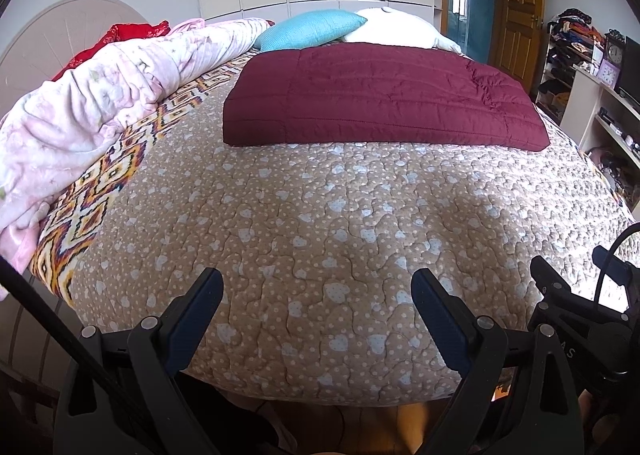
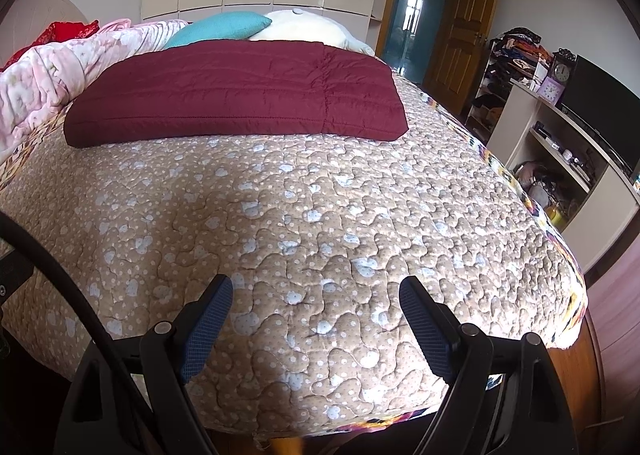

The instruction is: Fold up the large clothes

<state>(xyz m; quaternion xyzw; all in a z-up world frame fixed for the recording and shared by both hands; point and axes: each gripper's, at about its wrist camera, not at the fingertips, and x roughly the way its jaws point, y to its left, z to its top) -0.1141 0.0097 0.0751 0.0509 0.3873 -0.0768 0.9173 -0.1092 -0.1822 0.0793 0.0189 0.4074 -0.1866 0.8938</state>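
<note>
A dark red quilted garment (image 1: 380,95) lies folded into a flat rectangle on the far half of the bed; it also shows in the right wrist view (image 2: 236,95). My left gripper (image 1: 318,287) is open and empty, above the near edge of the bed, well short of the garment. My right gripper (image 2: 316,295) is open and empty, also over the near edge of the bed. The right gripper's body shows at the right edge of the left wrist view (image 1: 580,295).
The bed has a tan quilted cover with white spots (image 1: 320,223). A pink rumpled quilt (image 1: 100,87) lies along the left side. A teal pillow (image 1: 308,29) and a white pillow (image 1: 396,27) lie at the back. Shelves with a TV (image 2: 604,115) stand right.
</note>
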